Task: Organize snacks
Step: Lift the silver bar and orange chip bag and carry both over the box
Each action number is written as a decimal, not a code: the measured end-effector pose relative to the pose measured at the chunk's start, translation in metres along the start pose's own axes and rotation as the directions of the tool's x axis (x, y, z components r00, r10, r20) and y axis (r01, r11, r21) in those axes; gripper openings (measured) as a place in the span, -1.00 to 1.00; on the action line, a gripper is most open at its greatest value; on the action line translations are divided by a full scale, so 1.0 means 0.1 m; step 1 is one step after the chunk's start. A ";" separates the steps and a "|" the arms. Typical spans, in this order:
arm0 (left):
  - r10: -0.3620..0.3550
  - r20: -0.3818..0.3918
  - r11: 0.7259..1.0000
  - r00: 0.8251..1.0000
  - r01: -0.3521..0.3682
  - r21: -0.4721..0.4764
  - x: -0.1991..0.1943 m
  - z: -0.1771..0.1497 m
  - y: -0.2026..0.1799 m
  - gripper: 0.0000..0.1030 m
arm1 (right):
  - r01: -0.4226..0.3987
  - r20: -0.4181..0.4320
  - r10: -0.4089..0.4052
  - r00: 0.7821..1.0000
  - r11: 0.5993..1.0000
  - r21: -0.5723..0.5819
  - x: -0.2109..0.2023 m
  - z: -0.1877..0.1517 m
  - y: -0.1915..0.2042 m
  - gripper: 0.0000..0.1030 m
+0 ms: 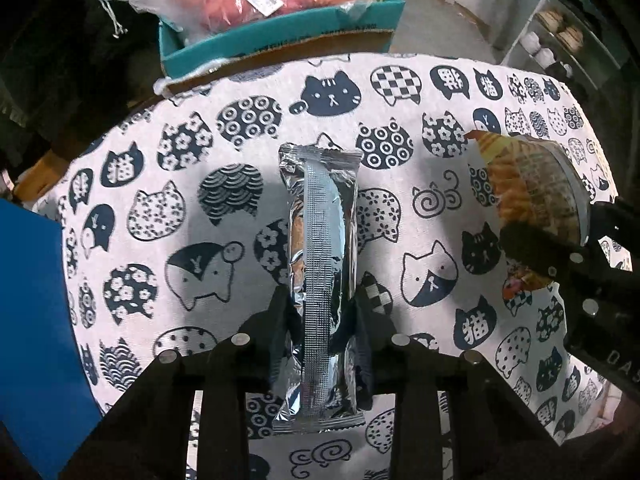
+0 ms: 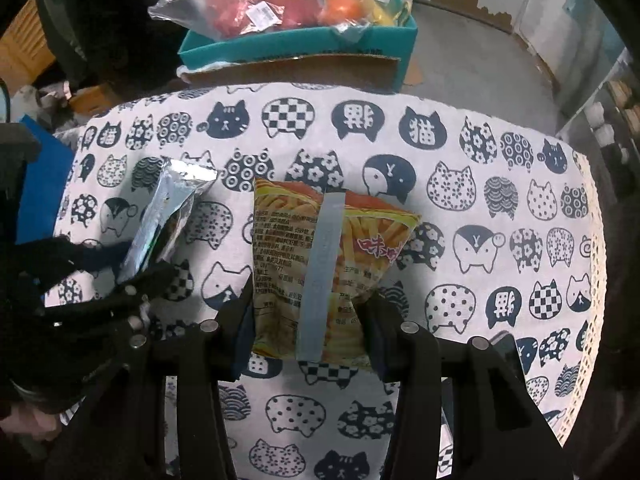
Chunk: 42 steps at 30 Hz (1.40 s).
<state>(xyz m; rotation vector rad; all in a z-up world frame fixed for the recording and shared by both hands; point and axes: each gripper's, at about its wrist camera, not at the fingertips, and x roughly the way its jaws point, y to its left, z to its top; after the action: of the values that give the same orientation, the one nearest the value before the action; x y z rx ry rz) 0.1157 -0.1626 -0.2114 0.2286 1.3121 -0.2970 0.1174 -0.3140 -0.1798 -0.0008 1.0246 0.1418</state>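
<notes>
A long silver foil packet [image 1: 320,240] runs lengthwise between the fingers of my left gripper [image 1: 320,312], which is shut on its lower half. In the right wrist view the same silver packet [image 2: 168,216] tilts up from the left gripper [image 2: 120,268] at the left edge. A yellow fries snack bag [image 2: 316,264], back side up with a grey seam, sits squeezed in my right gripper [image 2: 308,304]. Seen from the left wrist, the fries bag [image 1: 536,196] sticks out of the right gripper [image 1: 560,236] at the far right. Both packets cast shadows on the cloth.
A white tablecloth [image 1: 160,216] printed with dark cat heads covers the table. Behind its far edge stands a teal cardboard box [image 1: 280,36] piled with clear plastic bags of red and orange items. A blue flat object [image 1: 32,320] lies at the left edge.
</notes>
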 end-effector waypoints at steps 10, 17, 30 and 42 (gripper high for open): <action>0.034 0.092 0.999 0.995 -0.034 0.006 -0.42 -0.12 0.13 -0.40 | 0.007 0.041 -0.005 0.999 0.999 -0.048 -0.15 0.07 0.29 -0.13; 0.057 0.135 0.998 0.989 -0.056 -0.010 -0.75 -0.26 0.25 -0.40 | 0.004 0.085 0.003 0.996 0.997 -0.081 -0.37 0.13 0.48 -0.13; 0.079 0.216 0.996 0.973 -0.069 -0.056 -1.33 -0.46 0.61 -0.40 | -0.014 0.162 0.040 0.986 0.987 -0.160 -0.80 0.18 0.94 -0.13; 0.102 0.281 0.995 0.954 -0.091 -0.051 -1.77 -0.71 0.74 -0.40 | -0.044 0.199 0.094 0.975 0.970 -0.241 -1.09 0.19 1.39 -0.13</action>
<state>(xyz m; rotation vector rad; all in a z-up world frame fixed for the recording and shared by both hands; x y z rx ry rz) 0.0364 -0.0548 -0.0574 0.2098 1.0184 -0.2130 0.0614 -0.1874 -0.0681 -0.1626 0.7927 0.3206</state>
